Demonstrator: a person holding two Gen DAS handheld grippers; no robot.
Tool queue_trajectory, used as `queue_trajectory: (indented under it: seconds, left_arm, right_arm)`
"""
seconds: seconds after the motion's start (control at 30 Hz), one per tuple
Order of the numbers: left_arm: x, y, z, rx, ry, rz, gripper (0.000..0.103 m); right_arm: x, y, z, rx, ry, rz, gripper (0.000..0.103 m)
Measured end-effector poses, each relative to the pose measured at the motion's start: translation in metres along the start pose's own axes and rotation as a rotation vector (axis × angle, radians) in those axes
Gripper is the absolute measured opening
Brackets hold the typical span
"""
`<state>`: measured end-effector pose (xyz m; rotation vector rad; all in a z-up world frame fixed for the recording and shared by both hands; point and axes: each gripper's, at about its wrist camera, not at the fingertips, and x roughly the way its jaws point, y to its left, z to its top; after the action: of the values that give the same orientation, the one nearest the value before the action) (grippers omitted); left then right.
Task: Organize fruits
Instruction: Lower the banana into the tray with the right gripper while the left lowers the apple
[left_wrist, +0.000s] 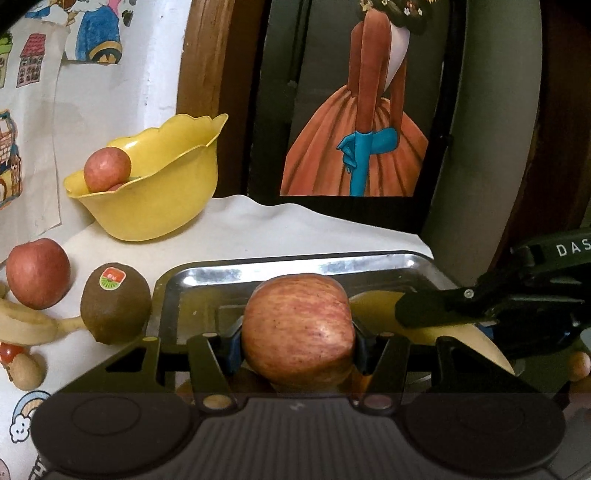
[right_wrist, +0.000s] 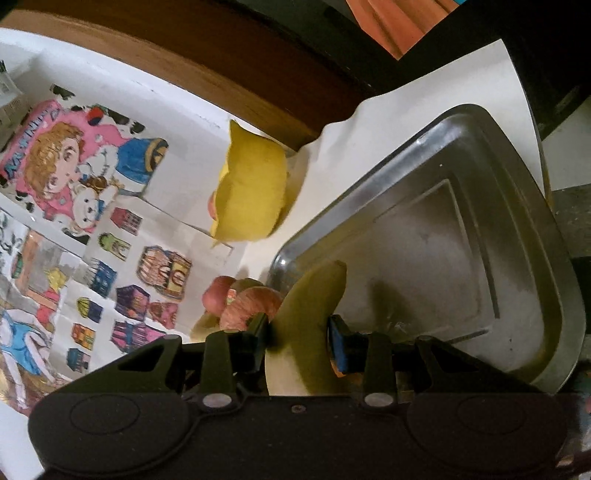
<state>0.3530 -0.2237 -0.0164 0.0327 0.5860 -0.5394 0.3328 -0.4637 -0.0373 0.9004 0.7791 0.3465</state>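
My left gripper (left_wrist: 297, 345) is shut on a red apple (left_wrist: 299, 325), held just over the near rim of a steel tray (left_wrist: 295, 264). To its right, my right gripper (left_wrist: 436, 317) is shut on a pale banana (left_wrist: 476, 338) above the tray. In the right wrist view the right gripper (right_wrist: 299, 336) clamps that banana (right_wrist: 306, 321) over the tray (right_wrist: 517, 295), with the held apple (right_wrist: 251, 304) just left. A yellow bowl (left_wrist: 162, 184) at the back left holds an apple (left_wrist: 107, 169). Another apple (left_wrist: 37, 272), a kiwi (left_wrist: 114, 302) and a banana (left_wrist: 29, 326) lie left of the tray.
A white cloth (left_wrist: 258, 229) covers the table. A framed painting (left_wrist: 354, 99) leans behind the tray. Drawings (right_wrist: 92, 221) cover the wall on the left. A small wooden mushroom toy (left_wrist: 22, 365) sits at the near left.
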Motion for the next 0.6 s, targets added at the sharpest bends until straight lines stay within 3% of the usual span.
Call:
queue_trajectory:
  seconds: [0.37, 0.6]
  left_arm:
    - [0.0004, -0.0070, -0.0044, 0.046, -0.012, 0.022, 0.060]
    - [-0.0009, 0.0004, -0.0025, 0.010, -0.015, 0.030, 0.061]
  right_arm:
    - [-0.0047, -0.0050, 0.0022, 0.091, -0.043, -0.021, 0.038]
    - [-0.0050, -0.0066, 0.0019, 0.116, -0.047, -0.024, 0.038]
